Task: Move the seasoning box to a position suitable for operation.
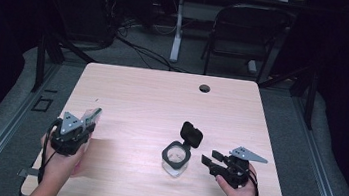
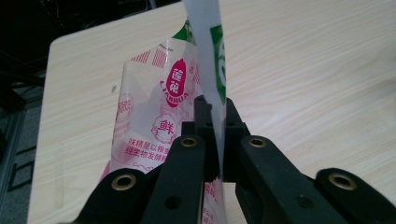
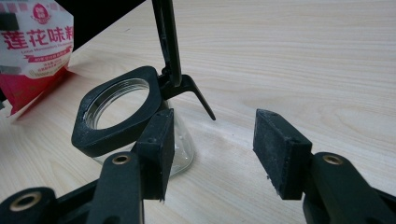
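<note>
So we've got the left gripper [image 2: 215, 135] clamped tight on a red and white seasoning packet [image 2: 159, 107], pinching it by a thin edge so the bag stands up off the table [image 1: 162, 96] with its printed face free; holding it by the edge like that looks like the setup for tipping it out, since the rest of the bag hangs loose and can be angled; in the high view the left gripper [image 1: 89, 124] sits near the left side of the table, well apart from the glass jar [image 1: 175, 157]; the jar stands upright right of centre with its black flip lid [image 1: 191, 134] swung up and back, so the mouth is wide open and ready to take whatever gets poured; our right gripper [image 3: 212, 151] has its jaws spread with nothing between them, parked just beside the jar, one pad [image 3: 158, 149] close against the glass; we'd guess it's there to steady the jar.
</note>
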Demonstrator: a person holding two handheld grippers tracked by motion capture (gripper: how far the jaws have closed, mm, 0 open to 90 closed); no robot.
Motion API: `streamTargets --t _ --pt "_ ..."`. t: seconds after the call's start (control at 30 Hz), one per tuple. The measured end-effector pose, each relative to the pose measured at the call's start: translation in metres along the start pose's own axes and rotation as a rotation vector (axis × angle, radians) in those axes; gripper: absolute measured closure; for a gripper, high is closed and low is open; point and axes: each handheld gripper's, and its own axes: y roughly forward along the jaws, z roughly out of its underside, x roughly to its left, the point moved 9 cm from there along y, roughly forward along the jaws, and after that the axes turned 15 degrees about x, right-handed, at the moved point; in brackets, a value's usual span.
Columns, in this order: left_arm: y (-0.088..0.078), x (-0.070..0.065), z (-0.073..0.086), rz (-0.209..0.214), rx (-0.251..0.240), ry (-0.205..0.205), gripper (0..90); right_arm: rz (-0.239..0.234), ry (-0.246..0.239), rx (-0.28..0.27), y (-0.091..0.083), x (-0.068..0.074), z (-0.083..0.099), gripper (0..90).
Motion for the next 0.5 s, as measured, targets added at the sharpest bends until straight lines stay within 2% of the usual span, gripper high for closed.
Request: streamTargets --t 0.1,0.27,0.5 --pt "-0.007 0.004 -0.006 -0.009 -0.016 -0.003 90.0 -0.001 -0.002 0.000 0.000 0.000 0.000 48.6" --pt "-0.019 0.008 -0.018 -0.032 -0.040 0.016 90.0 -0.002 -0.004 0.000 0.000 -0.001 0.000 48.6" --pt "-0.030 0.007 -0.032 -0.022 -0.076 0.014 90.0 -0.003 0.005 -0.002 -0.001 -0.002 0.000 48.6"
